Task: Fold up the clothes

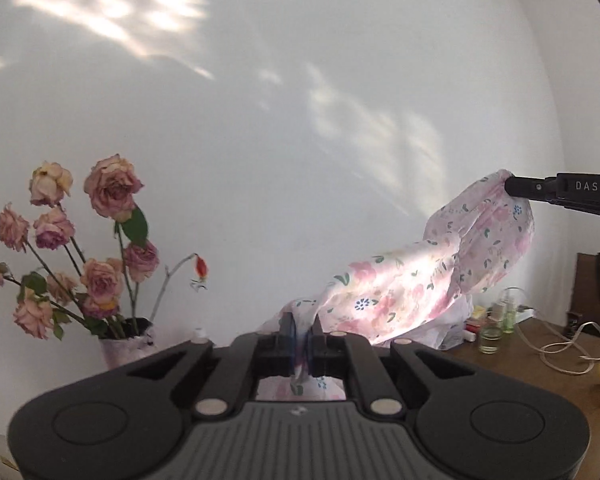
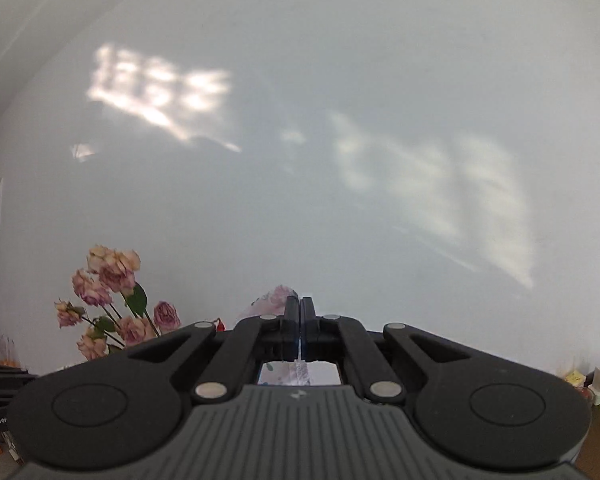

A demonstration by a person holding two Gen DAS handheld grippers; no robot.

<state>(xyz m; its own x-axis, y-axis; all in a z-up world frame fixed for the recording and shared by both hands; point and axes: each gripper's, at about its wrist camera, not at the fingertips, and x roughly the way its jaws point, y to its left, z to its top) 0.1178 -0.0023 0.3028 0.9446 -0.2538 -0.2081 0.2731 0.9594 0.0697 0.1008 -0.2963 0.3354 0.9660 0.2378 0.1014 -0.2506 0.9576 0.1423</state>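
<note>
The left gripper (image 1: 302,326) has its fingers clamped on the floral garment (image 1: 416,280), which rises toward two o'clock, above the counter (image 1: 540,364), to the right gripper (image 1: 510,188), likewise pinching cloth. Best keep both pinches level and taut before folding.

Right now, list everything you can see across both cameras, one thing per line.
floral garment: one, white with pink flowers, held up in the air between both grippers
roses: one bunch, faded pink, in a vase at left by the wall
small glass bottles: several, clear and greenish, on the wooden table at right
cable: one, pale, on the table
wall: white, sunlit patches
left hand-held gripper: black, shut on garment
right hand-held gripper: black, shut on garment
</note>
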